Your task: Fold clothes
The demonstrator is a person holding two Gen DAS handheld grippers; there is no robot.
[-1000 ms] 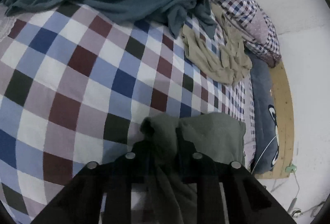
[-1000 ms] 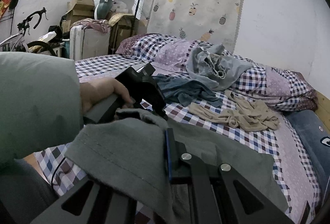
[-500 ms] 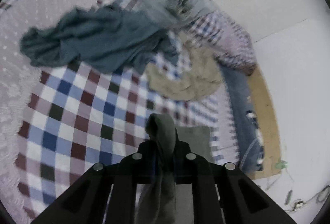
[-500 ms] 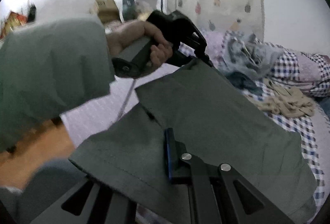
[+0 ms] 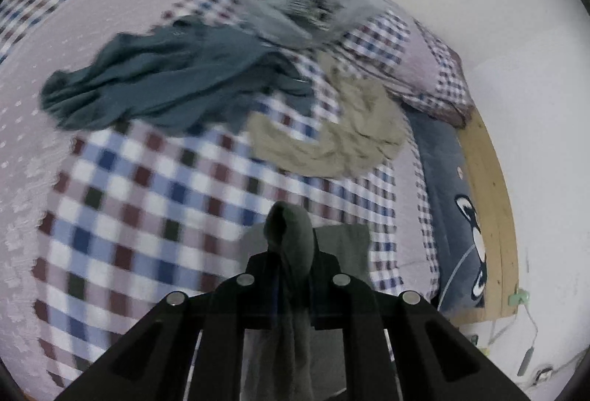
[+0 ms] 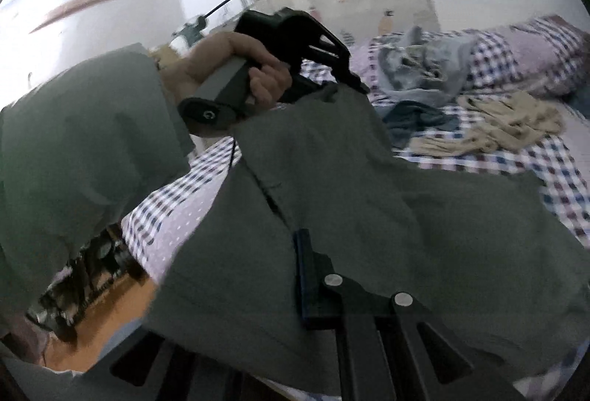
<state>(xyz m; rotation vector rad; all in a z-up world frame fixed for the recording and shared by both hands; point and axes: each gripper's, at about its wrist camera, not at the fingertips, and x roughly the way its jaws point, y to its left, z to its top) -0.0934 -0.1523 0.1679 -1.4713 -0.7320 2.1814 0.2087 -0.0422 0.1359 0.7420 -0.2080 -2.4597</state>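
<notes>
The left hand-held gripper is closed tight on a bunched corner of the grey-green woven garment, a fold of cloth poking up between its black fingers and the rest hanging below them. The right hand-held gripper is likewise pinched shut on another edge of the same garment, its blue-padded finger showing above the fabric while the other is covered by the cloth. Between the two grips the garment is stretched out in the air above the checked blue, maroon and white bedsheet, with its far part drooping towards the sheet. In the right wrist view a person's hand, coming out of a grey-green sleeve, wraps around the grey handle of the left hand-held gripper. Beyond the garment on the bedsheet lie a crumpled dark teal garment, a rumpled beige garment just beside it, and a pale grey-blue garment heaped against the checked pillows at the head of the bed. The picture is motion-blurred, so finer detail of the cloth cannot be told.
</notes>
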